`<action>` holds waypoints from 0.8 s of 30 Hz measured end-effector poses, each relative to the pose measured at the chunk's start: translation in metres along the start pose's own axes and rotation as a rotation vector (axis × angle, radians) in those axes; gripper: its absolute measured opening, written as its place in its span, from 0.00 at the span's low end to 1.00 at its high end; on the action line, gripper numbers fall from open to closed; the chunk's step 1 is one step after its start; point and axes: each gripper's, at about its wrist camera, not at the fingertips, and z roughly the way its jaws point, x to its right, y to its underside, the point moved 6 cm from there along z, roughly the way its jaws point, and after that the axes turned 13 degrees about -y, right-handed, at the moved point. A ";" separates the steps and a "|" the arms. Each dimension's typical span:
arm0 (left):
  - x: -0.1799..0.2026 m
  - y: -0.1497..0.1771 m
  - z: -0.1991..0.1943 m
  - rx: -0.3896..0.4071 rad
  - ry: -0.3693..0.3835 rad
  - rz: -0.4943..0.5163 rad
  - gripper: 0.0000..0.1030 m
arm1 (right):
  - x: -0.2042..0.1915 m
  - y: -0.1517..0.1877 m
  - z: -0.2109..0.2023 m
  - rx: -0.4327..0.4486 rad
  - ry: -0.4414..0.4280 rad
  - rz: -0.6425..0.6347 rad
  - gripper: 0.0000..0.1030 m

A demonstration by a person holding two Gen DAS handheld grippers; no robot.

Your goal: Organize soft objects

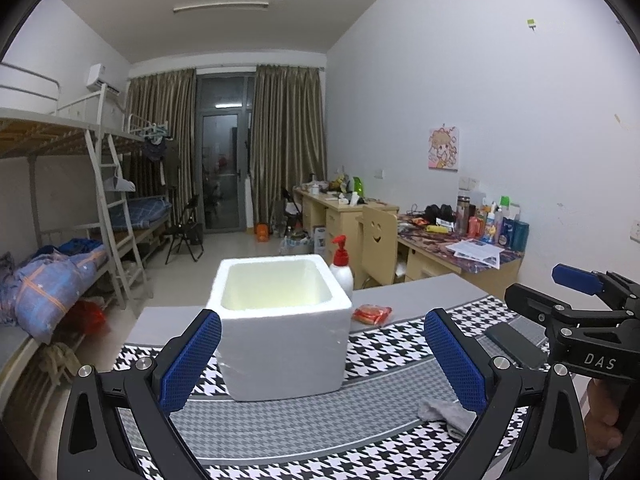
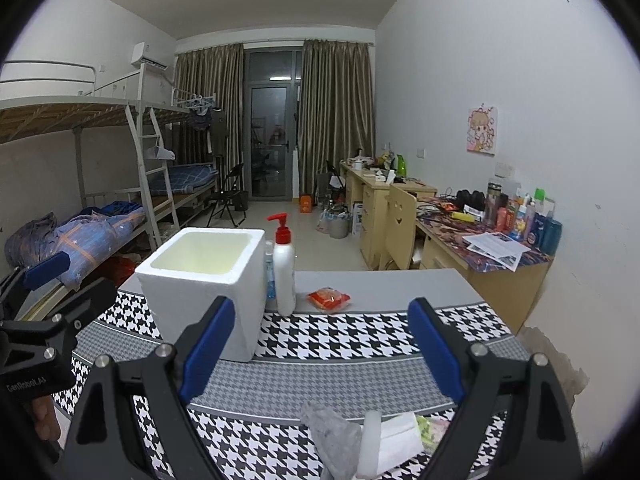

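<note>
A white foam box [image 1: 280, 320] [image 2: 204, 284] stands open-topped and empty on the houndstooth cloth [image 1: 400, 340] [image 2: 360, 336]. My left gripper [image 1: 322, 360] is open, its blue pads either side of the box's near wall without touching it. My right gripper [image 2: 322, 348] is open with nothing between its pads. A crumpled grey cloth [image 2: 332, 436] [image 1: 448, 414] lies low between the right fingers, beside a white packet [image 2: 394, 440]. The right gripper [image 1: 576, 300] shows at the right of the left wrist view, the left gripper [image 2: 44, 300] at the left of the right wrist view.
A white pump bottle with a red top [image 2: 284, 268] [image 1: 341, 270] stands behind the box, a small clear bottle [image 2: 270, 276] beside it. A red snack packet [image 2: 329, 299] [image 1: 372, 314] lies on the grey table. A dark flat object [image 1: 516, 344] lies right. Bunk beds left, desks right.
</note>
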 end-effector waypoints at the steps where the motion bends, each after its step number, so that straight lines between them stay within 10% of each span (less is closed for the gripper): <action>1: 0.001 0.001 0.000 -0.002 0.004 0.000 0.99 | 0.001 0.002 0.000 -0.001 0.000 0.003 0.89; 24: 0.033 0.022 0.004 -0.001 0.064 0.010 0.99 | 0.033 0.032 -0.011 -0.009 0.072 0.057 0.89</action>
